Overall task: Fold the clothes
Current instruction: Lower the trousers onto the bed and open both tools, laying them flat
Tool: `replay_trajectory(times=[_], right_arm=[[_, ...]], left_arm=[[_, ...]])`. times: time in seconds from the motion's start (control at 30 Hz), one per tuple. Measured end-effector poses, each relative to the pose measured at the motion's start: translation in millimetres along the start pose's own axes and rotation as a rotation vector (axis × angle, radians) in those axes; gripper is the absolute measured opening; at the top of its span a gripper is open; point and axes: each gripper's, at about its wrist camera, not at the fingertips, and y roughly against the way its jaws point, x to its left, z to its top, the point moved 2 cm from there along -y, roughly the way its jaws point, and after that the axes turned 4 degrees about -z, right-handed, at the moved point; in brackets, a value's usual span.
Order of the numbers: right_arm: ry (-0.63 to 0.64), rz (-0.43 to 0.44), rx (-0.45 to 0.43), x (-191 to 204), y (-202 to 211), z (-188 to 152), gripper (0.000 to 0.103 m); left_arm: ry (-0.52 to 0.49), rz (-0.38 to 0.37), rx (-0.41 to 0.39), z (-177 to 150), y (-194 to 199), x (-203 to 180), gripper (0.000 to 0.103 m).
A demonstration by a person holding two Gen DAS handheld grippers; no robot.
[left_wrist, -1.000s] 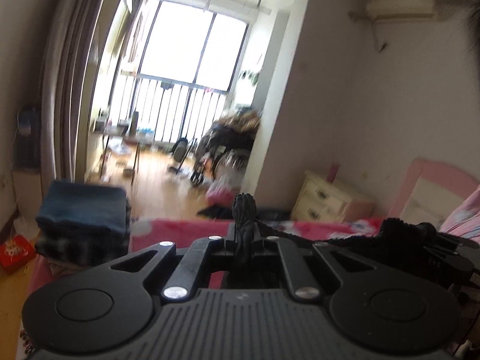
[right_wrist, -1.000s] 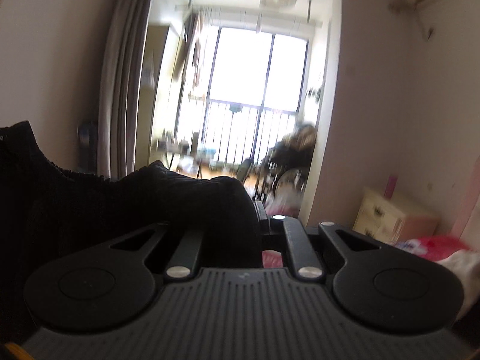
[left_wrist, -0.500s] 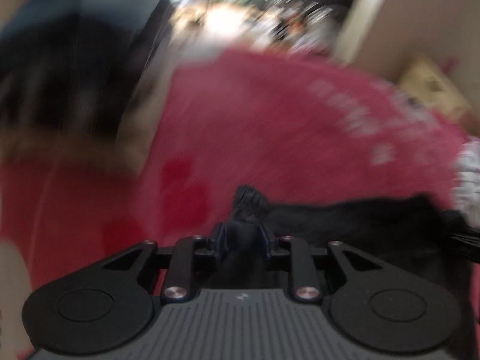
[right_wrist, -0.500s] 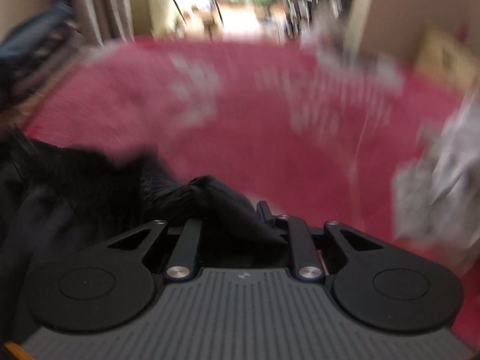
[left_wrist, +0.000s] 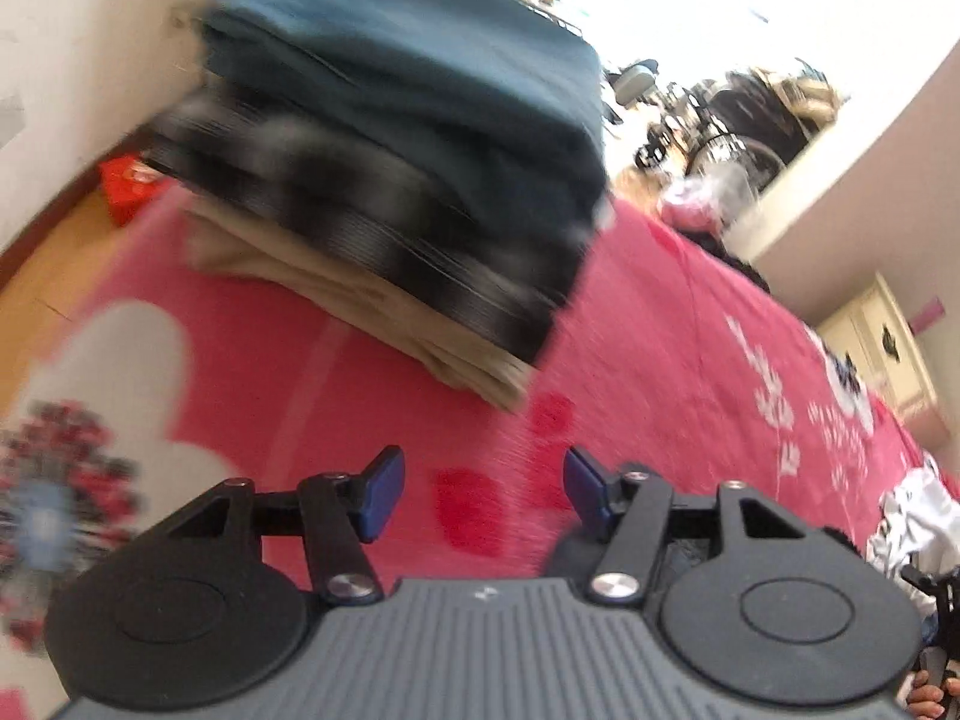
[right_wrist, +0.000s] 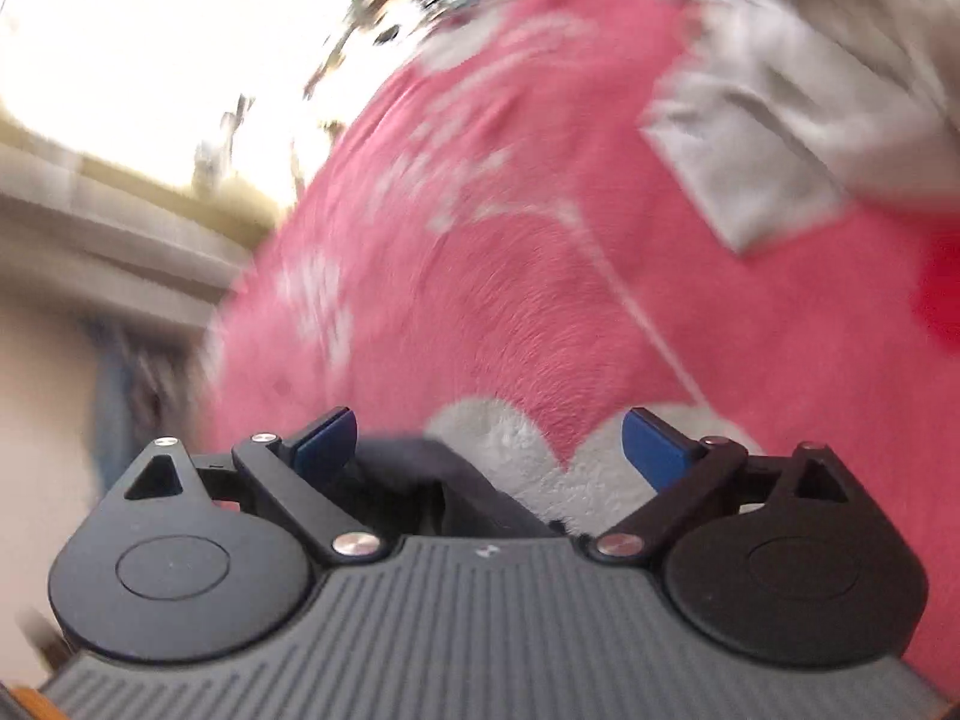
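Over the pink blanket that covers the bed, we hold both grippers low with their jaws spread wide and nothing between the blue pads. Our left gripper hangs above a patch of the blanket marked with darker red blots, and its fingers are well apart. Beyond it on the blanket sits a stack of folded clothes: a teal piece on top, a black-and-white checked piece under it, and a beige piece at the bottom, all somewhat blurred. That stack lies toward the blanket's far left corner, close to a pale wall. Off the blanket's far right edge we see a cream dresser, and beside the blanket's near right edge a crumpled white-and-grey cloth. Our right gripper is tilted over the same blanket, above a white flower-shaped patch. A black garment lies bunched on the blanket right under this gripper, just behind the open fingers, and neither pad is closed on it. We cannot tell whether it touches the left pad. Farther across the blanket, toward its upper right in this view, a light grey garment lies spread and heavily blurred.
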Motion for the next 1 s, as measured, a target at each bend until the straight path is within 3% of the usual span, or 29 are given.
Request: replay_trajectory(times=[0.07,0.17,0.33,0.43,0.77,0.9,1.0], right_arm=[[-0.102,0.047,-0.042,-15,14,-2,0.096],[-0.145,0.071,-0.086,-25,36,-15,0.096],[-0.066,0.029,-0.081,-28,77,-55,0.096],[0.040,-0.008,-0.079,-26,115,-81,0.096],[0.446,-0.240,-0.026,-46,227,-187,0.095],[0.375,-0.280,-0.011,-85,251,-221,0.094],[0.245,-0.297,0.000,-119,252,-234,0.088]], left_arm=[[-0.006,0.019,-0.014,6,27,10,0.061],[-0.028,0.046,-0.024,8,64,15,0.063],[-0.078,0.055,-0.064,7,113,-3,0.069],[-0.100,0.012,-0.057,-12,119,-28,0.069],[-0.283,-0.175,0.179,-149,99,-151,0.070],[-0.393,-0.251,0.289,-209,89,-196,0.069],[-0.435,-0.287,0.350,-244,83,-215,0.068]])
